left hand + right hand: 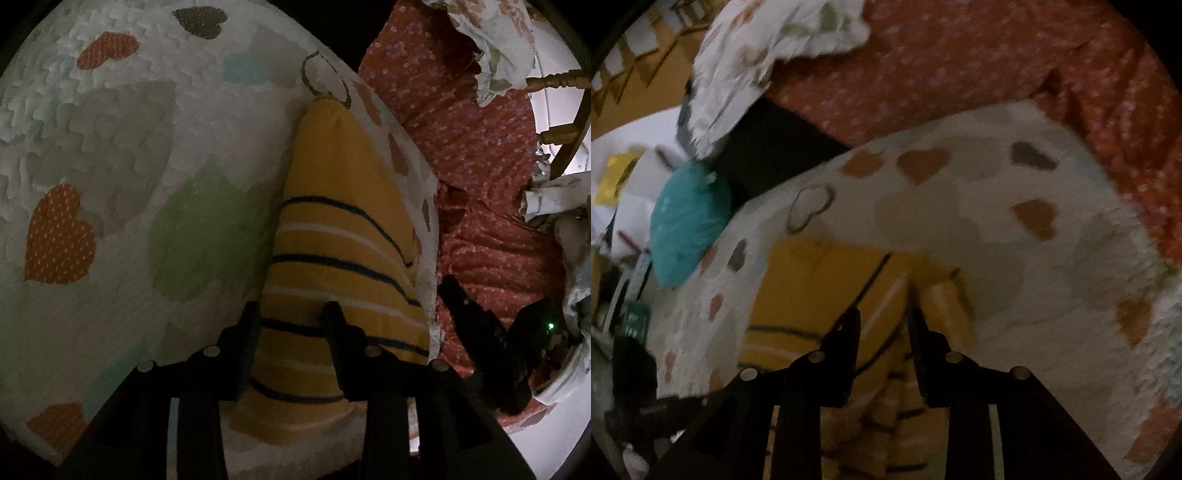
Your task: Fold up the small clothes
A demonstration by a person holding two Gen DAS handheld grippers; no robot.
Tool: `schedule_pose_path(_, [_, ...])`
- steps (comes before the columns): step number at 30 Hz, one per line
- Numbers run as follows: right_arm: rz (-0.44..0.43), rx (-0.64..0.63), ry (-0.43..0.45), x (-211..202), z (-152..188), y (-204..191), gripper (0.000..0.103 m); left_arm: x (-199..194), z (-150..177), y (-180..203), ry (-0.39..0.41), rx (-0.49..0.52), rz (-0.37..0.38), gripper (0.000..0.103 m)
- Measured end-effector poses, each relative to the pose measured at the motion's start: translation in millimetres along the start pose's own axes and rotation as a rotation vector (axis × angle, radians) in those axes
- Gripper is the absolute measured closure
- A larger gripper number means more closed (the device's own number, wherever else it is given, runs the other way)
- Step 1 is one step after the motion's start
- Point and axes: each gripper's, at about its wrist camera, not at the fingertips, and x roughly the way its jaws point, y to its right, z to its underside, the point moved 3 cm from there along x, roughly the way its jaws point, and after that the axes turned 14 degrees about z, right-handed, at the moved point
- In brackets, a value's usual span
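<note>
Nearest in the left wrist view, the left claw (291, 314) has its fingers a moderate way apart, and the yellow striped garment (340, 221) fills the gap between them. Whether the fingers press the cloth cannot be told. The garment is a long folded shape with dark and white stripes, lying on the heart-patterned quilt (129, 147) near that quilt's right edge. The right claw (882, 317) likewise stands partly apart over the same garment (820, 280), which looks bunched beneath it; this view is blurred, so any contact is unclear. Beyond the quilt (1015, 258) lies a red flowered bedspread (461, 140), with a teal bundle (689, 221) beside the quilt's left edge and a pale floral cloth (768, 48) farthest back. No readable writing shows.
</note>
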Motion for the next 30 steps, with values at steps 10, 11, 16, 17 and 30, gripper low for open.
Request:
schedule_pose_path(10, [0.022, -0.226, -0.123, 23, 37, -33, 0.08, -2, -20, 7, 0.067, 0.03, -0.067, 0.059])
schedule_pose_path(11, [0.066, -0.219, -0.157, 33, 40, -23, 0.082, -2, -22, 6, 0.069, 0.023, -0.063, 0.057])
schedule_pose_path(16, [0.149, -0.194, -0.159, 30, 33, 4, 0.056, 2, -31, 1, 0.066, 0.011, -0.069, 0.048])
schedule_pose_path(17, [0.112, -0.185, -0.16, 27, 32, 5, 0.056, 4, -33, 1, 0.06, 0.011, -0.072, 0.046])
schedule_pose_path(30, [-0.056, 0.175, -0.205, 72, 9, 47, 0.021, 65, -38, -4, -0.101, -0.031, 0.151, 0.011])
